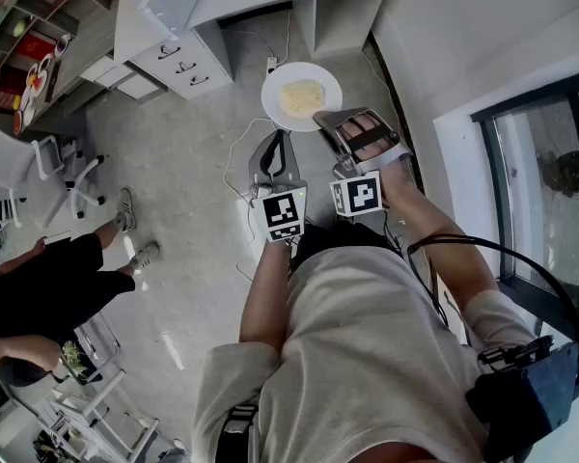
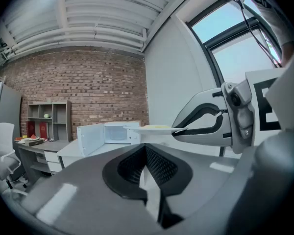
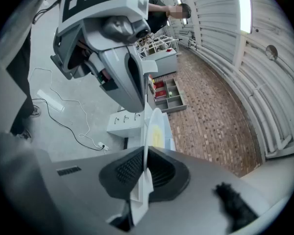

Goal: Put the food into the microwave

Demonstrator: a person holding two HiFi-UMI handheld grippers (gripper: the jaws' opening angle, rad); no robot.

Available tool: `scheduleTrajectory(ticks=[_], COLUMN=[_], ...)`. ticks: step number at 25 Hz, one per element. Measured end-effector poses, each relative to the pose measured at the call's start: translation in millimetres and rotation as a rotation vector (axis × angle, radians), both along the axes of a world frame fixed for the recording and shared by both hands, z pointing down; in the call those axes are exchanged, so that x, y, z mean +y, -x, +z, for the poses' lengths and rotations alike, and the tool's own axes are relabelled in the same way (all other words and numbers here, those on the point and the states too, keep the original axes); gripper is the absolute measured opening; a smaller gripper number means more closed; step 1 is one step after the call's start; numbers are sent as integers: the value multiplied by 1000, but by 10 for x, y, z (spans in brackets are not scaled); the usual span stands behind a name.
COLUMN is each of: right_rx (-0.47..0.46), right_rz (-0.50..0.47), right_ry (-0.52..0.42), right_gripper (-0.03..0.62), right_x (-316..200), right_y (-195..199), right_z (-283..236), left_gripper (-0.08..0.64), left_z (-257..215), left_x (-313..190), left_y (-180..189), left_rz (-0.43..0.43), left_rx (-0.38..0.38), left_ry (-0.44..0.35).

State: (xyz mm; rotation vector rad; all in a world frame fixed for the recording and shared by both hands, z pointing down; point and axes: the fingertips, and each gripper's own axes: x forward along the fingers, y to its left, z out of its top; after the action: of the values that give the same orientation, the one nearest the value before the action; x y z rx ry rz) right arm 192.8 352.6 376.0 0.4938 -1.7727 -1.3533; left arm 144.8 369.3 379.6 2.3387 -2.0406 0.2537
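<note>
Far left, well off the route: a seated person (image 1: 48, 278) and an office chair (image 1: 24, 162), no hazard unless they move into the path. Ahead, the microwave (image 2: 113, 132) sits on the white surface (image 2: 83, 153) with its door (image 2: 90, 138) swung open to the left. A plate brought in low or skewed could clip the door edge or the frame of the opening. The floor between here and the surface carries a loose cable (image 1: 234, 157) near a power strip (image 1: 271, 64): a trip risk, and a stumble would tip everything. The left tool (image 1: 276, 145) has its jaws together on nothing. It sits close to the plate's near edge, apparently not touching, so it gives no support. The plate (image 1: 274, 104) hangs in the air over the floor, short of the microwave and roughly level, with the yellow food (image 1: 302, 95) heaped in its middle. The right tool (image 1: 326, 122) is clamped on the plate's right rim only, so the whole load hangs off one thin, smooth edge. Likely failure: the rim pivots or creeps between the pads, the left side drops, and the food slides off. A quick reach or a roll of the hand would make that worse. Judgement: carry slow and level, with the free tool under the left rim as a safeguard.
</note>
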Motion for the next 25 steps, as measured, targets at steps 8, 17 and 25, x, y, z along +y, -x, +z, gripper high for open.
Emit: scheduleTrajectory(ticks=[8, 17, 25], right_rx=[-4, -9, 5], right_rz=[14, 10, 16], right_ry=[0, 1, -13], right_gripper=[21, 21, 21], right_x=[-19, 28, -54], right_y=[27, 134, 257], right_z=[5, 3, -1], left_gripper=[6, 6, 6], left_z=[50, 91, 63], left_x=[3, 27, -7], left_y=[36, 106, 251], left_rz=[0, 6, 33], left_rx=[4, 10, 2], left_ry=[8, 17, -2])
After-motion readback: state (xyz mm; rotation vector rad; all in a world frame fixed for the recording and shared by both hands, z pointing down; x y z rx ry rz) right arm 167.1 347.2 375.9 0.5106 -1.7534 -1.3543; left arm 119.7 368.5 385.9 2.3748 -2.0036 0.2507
